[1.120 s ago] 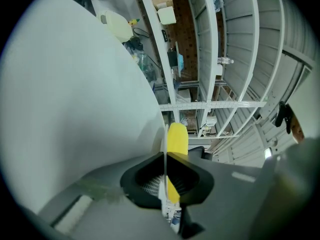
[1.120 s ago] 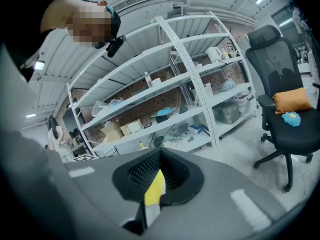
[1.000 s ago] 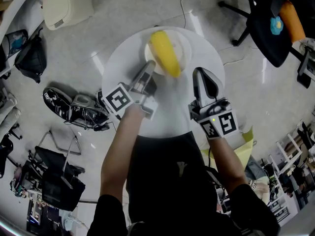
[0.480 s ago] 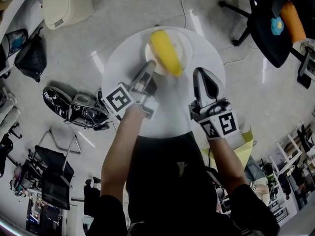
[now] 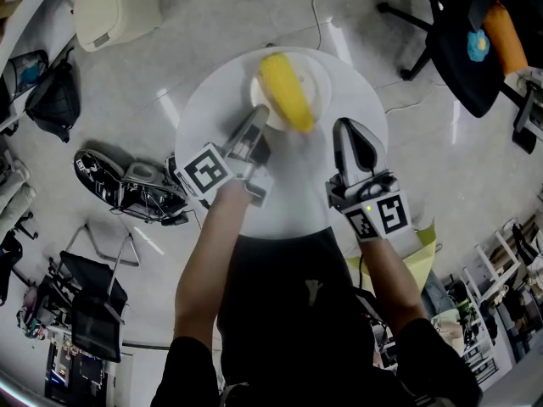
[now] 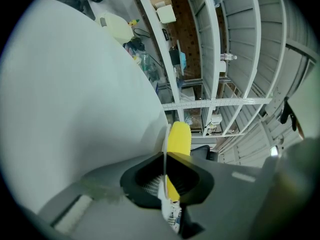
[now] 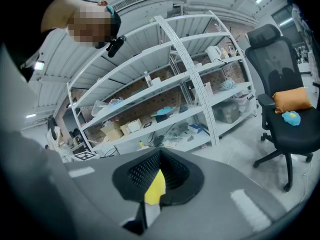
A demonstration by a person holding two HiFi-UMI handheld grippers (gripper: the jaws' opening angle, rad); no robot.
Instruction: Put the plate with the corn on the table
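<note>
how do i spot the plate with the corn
Look at the round white table in the middle of the grey floor. On its far side is a small white plate, the only dish there, with a yellow corn cob on it.

The corn (image 5: 286, 91) lies on the plate (image 5: 321, 75) by the desk's (image 5: 212, 108) far edge; left tongs (image 5: 259, 114) grip its near-left rim, right tongs (image 5: 348, 128) beside its right.
</note>
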